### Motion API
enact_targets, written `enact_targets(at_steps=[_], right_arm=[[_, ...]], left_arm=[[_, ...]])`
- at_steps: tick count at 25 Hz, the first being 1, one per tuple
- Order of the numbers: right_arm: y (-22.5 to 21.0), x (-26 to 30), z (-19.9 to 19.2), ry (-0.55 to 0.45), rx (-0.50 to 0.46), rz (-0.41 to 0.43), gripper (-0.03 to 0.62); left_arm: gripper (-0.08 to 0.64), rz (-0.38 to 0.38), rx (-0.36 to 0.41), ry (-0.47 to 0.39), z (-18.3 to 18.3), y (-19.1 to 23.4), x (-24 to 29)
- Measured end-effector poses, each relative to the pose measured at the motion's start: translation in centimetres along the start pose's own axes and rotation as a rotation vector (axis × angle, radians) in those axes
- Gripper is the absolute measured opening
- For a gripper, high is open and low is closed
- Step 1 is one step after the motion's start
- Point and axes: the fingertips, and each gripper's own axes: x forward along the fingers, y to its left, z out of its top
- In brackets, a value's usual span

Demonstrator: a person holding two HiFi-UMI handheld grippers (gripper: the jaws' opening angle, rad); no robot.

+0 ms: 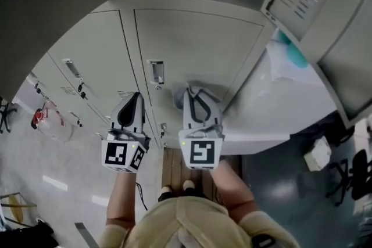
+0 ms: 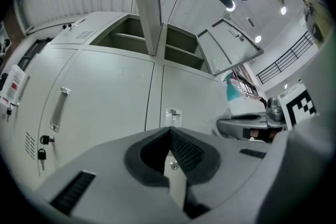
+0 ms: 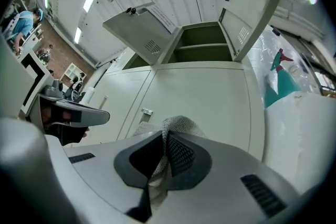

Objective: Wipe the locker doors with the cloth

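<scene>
Under the head camera, we hold both grippers toward a bank of pale grey lockers. Our left tongs (image 1: 136, 97) point at the seam between two closed locker doors (image 1: 197, 46). Our right tongs (image 1: 195, 96) sit just beside them, with the grey cloth (image 1: 178, 97) bunched at their tip, near a latch handle (image 1: 156, 72).

Along the left gripper view, the left tongs (image 2: 169, 131) have their jaws pressed together with nothing between them. The closed locker doors (image 2: 110, 97) face them, and an open upper door (image 2: 149, 8) stands out above.

Along the right gripper view, the right tongs (image 3: 165, 139) are clamped on the cloth (image 3: 177, 124). Its woven fold sticks up past the jaws, in front of the locker doors (image 3: 205, 94). We cannot tell whether the cloth touches the metal.
</scene>
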Motion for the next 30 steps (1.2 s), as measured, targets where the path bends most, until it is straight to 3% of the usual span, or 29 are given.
enact_targets(at_steps=[8,17,22,30], right_arm=[[5.5,1.7,0.4,-0.013,0.054,0.116,0.005],[9.7,4.5,-0.7,0.004,0.088,0.186,0.005],[9.6,6.4,-2.9,0.037,0.064,0.162,0.005],[7.0,5.8,-3.9,0.07,0.027,0.113,0.005]], left_arm=[[0.002,0.102,0.007,0.019,-0.4,3.2,-3.2],[0.001,0.143,0.013,0.034,-1.0,4.7,-4.7],[0.002,0.151,0.004,0.044,-1.7,5.3,-4.6],[0.002,0.102,0.009,0.052,-2.3,4.2,-3.1]])
